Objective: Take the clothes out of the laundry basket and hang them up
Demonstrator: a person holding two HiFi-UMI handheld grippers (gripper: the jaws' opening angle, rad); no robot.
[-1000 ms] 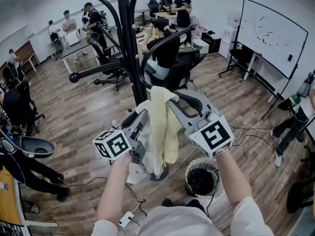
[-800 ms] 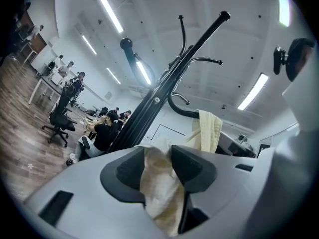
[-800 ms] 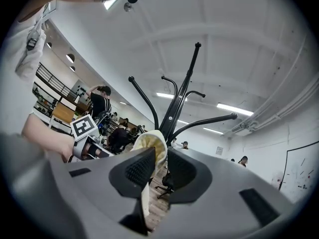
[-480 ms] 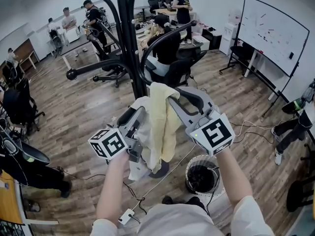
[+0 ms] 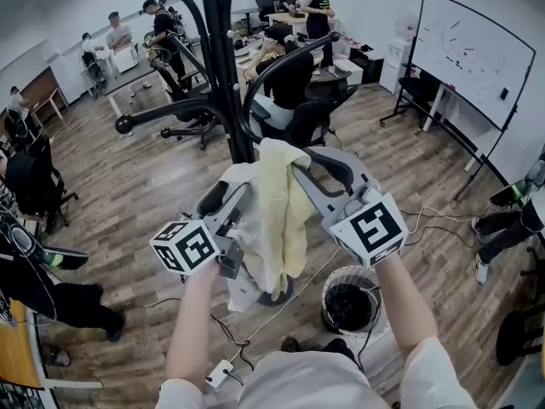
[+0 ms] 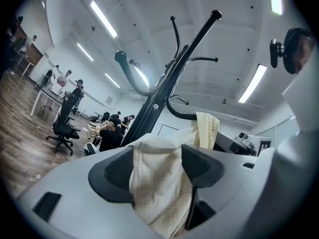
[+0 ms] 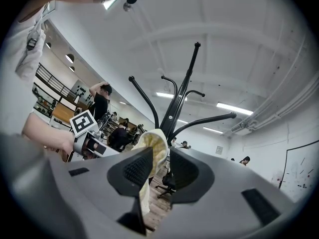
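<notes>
Since the left gripper (image 5: 232, 196) has just spread its jaws around the pale yellow-and-white cloth (image 5: 277, 220), only the right gripper (image 5: 305, 162), its jaws also just loosening, pinches it. More slack could drop it short of the black metal coat rack (image 5: 223, 58).

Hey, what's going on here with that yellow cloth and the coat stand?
A person holds a gripper in each hand and seems to be hanging a pale yellow cloth on the black coat rack. The right gripper pinches the cloth's top edge up near a curved rack arm, though its jaws have just eased open a little. The left gripper has just been opening its jaws wide, with the cloth lying loose between them. The basket stands on the floor below.
</notes>
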